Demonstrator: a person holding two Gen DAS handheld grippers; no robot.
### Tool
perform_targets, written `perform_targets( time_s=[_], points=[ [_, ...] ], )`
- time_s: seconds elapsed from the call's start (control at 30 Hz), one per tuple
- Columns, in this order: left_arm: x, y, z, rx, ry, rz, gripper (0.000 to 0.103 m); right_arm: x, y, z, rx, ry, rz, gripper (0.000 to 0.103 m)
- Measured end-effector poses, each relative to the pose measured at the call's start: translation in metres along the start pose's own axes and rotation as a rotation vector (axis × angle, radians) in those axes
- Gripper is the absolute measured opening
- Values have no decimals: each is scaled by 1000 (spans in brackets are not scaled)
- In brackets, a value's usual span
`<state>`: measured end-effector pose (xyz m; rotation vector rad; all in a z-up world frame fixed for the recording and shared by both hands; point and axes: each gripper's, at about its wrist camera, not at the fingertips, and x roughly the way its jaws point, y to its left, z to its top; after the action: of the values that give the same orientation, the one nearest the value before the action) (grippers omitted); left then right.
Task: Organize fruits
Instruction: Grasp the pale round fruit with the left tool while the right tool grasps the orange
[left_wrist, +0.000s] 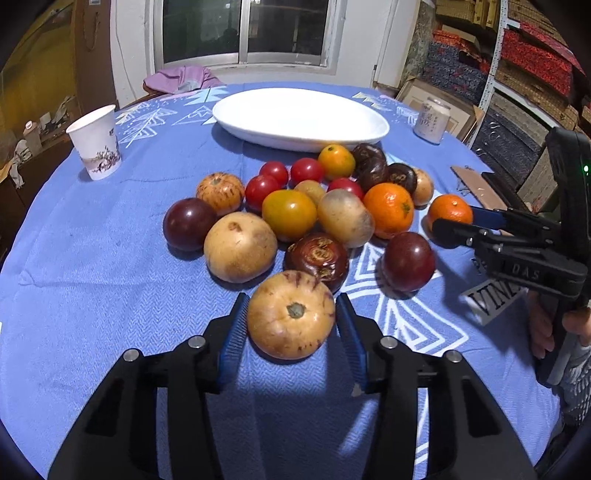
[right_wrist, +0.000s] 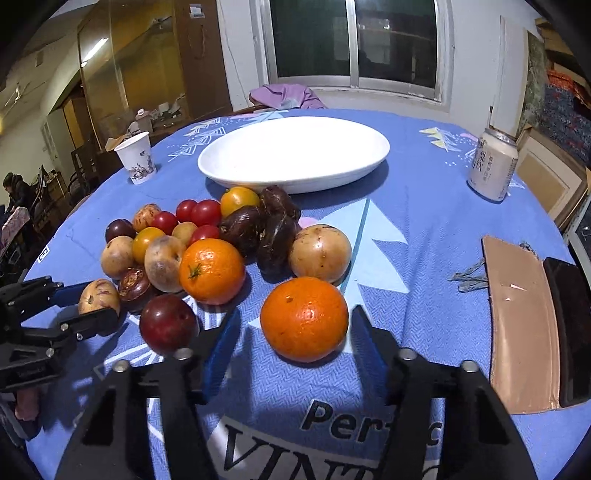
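A heap of fruit lies on the blue cloth in front of a white oval plate (left_wrist: 258, 125) with nothing in it. My left gripper (left_wrist: 291, 297) has its blue pads against both sides of a pale yellow purple-streaked fruit (left_wrist: 291, 314), which rests on the cloth at the heap's near edge. The right wrist view shows the same fruit (right_wrist: 99, 295) at far left. My right gripper (right_wrist: 295, 314) straddles a lone mandarin (right_wrist: 304, 319) on the cloth. A gap shows beside its left finger, so it is open. In the left wrist view that mandarin (left_wrist: 450, 212) sits at the right.
The heap holds red tomatoes (left_wrist: 306, 170), a bigger orange (left_wrist: 388, 210), dark plums (left_wrist: 408, 260), brown fruits and yellow ones. A paper cup (left_wrist: 98, 144) stands far left, a can (right_wrist: 493, 168) far right. A brown flat case (right_wrist: 521, 325) and dark phone (right_wrist: 570, 332) lie right.
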<state>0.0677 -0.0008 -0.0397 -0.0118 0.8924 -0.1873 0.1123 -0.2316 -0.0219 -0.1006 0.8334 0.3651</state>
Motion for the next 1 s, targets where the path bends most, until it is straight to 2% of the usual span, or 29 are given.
perform_targets(
  time_s=[0.1, 0.33, 0.4, 0.47, 0.6, 0.63, 0.67, 0.7, 0.77, 0.87, 1.0],
  points=[
    [4, 2, -1, -12, 18, -6, 47, 1, -3, 0, 17, 1, 0, 49],
    [6, -1, -3, 6, 17, 15, 47, 1, -6, 0, 32, 1, 15, 48],
    [6, -3, -4, 19, 18, 20, 49, 1, -8, 0, 39, 0, 20, 48],
    [7, -6, -4, 33, 21, 8, 57, 0, -9, 0, 44, -1, 23, 48],
    [7, -7, -4, 38, 21, -2, 60, 1, -14, 0, 60, -4, 27, 48],
    [7, -5, -4, 30, 18, -8, 59, 0, -14, 0, 62, -4, 27, 48],
    [6, -3, -4, 15, 13, 3, 49, 0, -14, -1, 64, -5, 27, 48],
    [4, -1, -4, 2, 8, 15, 45, 0, -14, 0, 65, -6, 26, 48],
    [2, 3, -3, -21, 1, -6, 44, -2, -14, -1, 64, -12, 27, 48],
    [-3, 1, -4, -14, -23, 8, 44, -5, -14, -1, 62, -28, 22, 48],
    [-25, -2, -2, -9, -110, 33, 44, -15, -16, 0, 70, -64, 16, 48]
  ],
)
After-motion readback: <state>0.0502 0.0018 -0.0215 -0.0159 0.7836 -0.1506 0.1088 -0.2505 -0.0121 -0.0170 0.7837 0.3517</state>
